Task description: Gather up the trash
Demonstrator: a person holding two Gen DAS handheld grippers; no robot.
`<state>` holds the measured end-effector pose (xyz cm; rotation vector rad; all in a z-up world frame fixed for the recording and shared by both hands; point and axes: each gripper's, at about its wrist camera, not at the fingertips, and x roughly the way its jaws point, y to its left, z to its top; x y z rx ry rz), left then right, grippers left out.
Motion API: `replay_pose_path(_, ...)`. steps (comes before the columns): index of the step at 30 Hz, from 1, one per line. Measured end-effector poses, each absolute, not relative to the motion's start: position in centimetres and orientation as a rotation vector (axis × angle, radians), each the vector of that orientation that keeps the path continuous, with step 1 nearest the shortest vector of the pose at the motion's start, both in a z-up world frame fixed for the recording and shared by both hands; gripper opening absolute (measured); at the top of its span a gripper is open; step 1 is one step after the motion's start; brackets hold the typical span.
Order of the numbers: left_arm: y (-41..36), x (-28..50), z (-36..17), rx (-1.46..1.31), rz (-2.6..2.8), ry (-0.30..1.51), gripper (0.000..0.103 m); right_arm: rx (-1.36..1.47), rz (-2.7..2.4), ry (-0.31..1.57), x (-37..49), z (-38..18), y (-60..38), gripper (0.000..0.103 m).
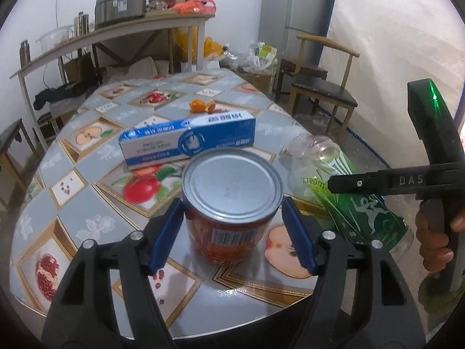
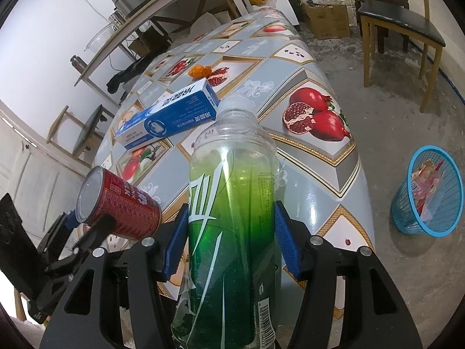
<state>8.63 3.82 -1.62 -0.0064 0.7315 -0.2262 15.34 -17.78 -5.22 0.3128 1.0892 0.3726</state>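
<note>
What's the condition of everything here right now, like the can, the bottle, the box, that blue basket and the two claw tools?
Can: sealed top, between the left gripper's pads.
Bottle: capless, empty, gripped.
Toothpaste box: closed, lying flat on the table.
Orange peel: loose on the table.
Blue basket: on the floor, tilted, partly filled with wrappers.
Left gripper: around the can.
Right gripper: shut on the bottle.

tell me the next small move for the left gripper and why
Probably close the left gripper on the red can: its blue fingers flank the can with small gaps showing, while the right gripper already holds the green bottle.
</note>
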Motion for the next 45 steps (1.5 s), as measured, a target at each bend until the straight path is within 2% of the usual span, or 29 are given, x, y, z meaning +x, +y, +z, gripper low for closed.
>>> replay_pose_path(3,3.9,9.1,-2.1,-0.013,-0.222,0.732,0.067,0.322,0.376,1.098,15.5,-5.4,-17.7,0.061)
replay_pose_path(8,4.1,9.8,-2.8,-0.032,-0.212,0.741,0.067,0.333,0.383,1.106,15.8,-5.7,-17.4,0.062)
replay_pose_path(32,4.1,10.1,-3.0,-0.050,-0.198,0.741,0.064,0.401,0.404,1.101,15.7,-5.7,-18.2,0.058)
replay_pose_path(45,4.2,10.0,-2.8,-0.044,-0.194,0.738,0.064,0.384,0.421,1.133,16.0,-5.9,-18.0,0.060)
